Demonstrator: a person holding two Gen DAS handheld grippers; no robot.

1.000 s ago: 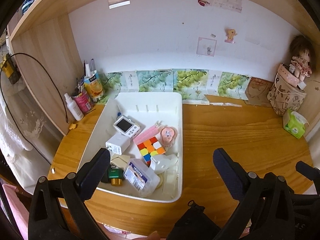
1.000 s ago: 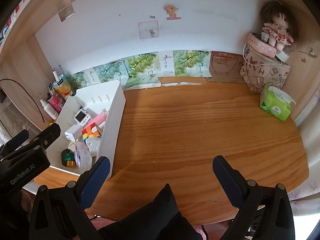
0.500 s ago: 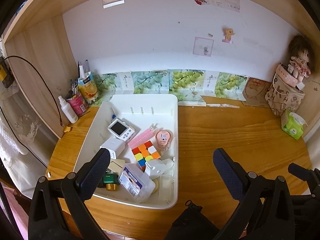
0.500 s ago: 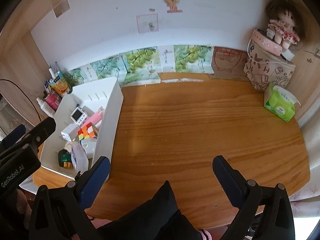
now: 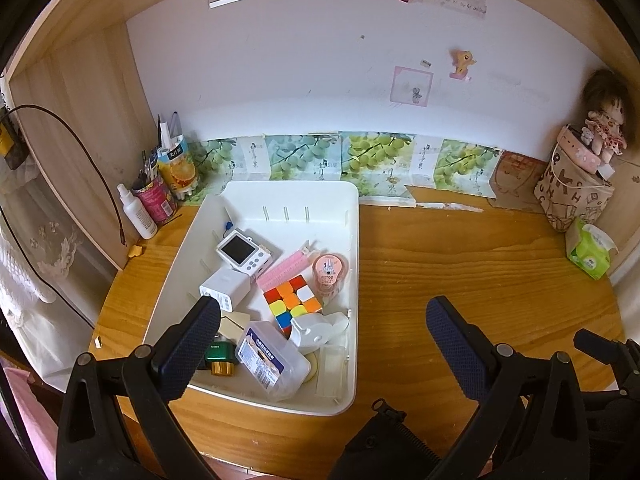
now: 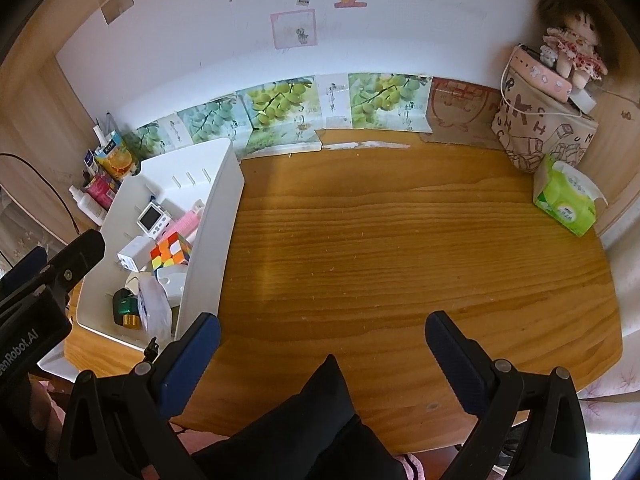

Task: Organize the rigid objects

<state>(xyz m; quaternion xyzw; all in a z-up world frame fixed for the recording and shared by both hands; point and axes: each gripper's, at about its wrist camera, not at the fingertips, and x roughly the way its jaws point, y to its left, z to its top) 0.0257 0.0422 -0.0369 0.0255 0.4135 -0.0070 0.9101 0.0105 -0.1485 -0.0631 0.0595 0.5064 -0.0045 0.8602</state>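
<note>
Rubik's cube (image 5: 293,299) sits in white bin (image 5: 352,240); both "GenRobot.AI" grippers spread, empty.

doll (image 6: 573,45) on patterned bag (image 6: 540,136) — right corner | tissue pack (image 6: 566,201) beside

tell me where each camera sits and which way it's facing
Left wrist: sits on the left tool, above the desk's near edge, looking forward and down at the white bin and the Rubik's cube; both open fingers show, and the right tool's tip at far right.
Right wrist: sits on the right tool, facing the bare wooden desk; its open fingers and a dark sleeve show, the left tool at far left.
Shared: bin, cube, green tissue pack, doll, back wall.
</note>
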